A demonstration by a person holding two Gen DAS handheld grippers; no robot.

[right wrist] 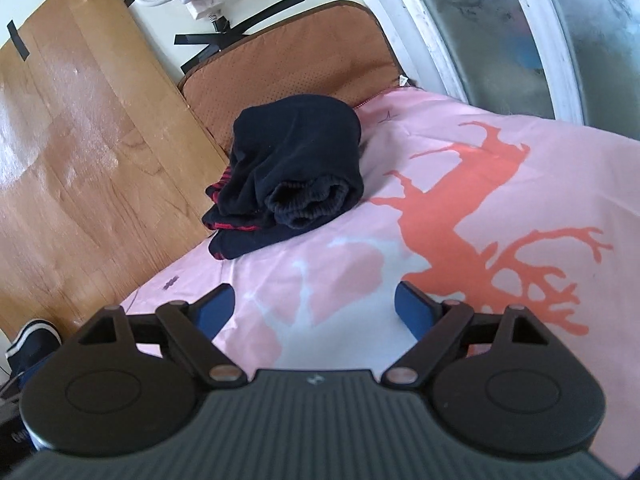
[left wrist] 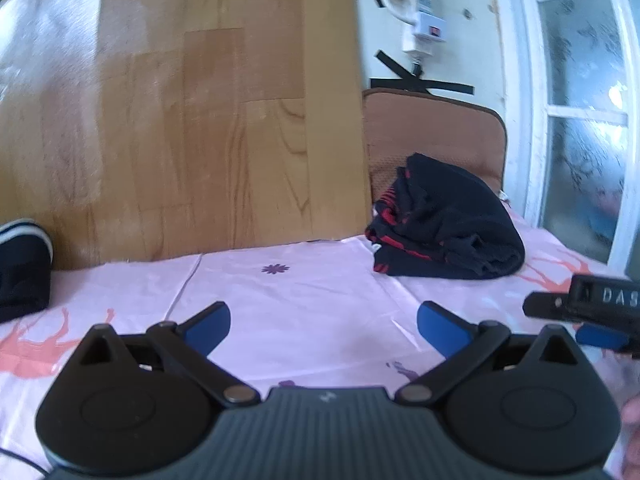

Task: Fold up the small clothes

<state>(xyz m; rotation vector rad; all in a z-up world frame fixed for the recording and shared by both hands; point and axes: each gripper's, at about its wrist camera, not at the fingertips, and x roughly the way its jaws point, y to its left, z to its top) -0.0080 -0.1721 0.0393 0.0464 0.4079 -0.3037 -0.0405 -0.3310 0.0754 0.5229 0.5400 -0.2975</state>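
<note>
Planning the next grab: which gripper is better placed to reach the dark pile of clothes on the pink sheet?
Probably the right gripper: open, with the dark clothes pile almost straight ahead. From the left gripper, also open, the pile lies off to the right.

The left gripper [left wrist: 323, 326] has a ribbed grey body with a small pale logo, two round black discs, black link arms on silver pivot pins, and blue-padded fingers [left wrist: 210, 330]. The right gripper [right wrist: 314, 306] looks identical; seen beside the left one, its side bears white lettering, perhaps "DAS".
</note>
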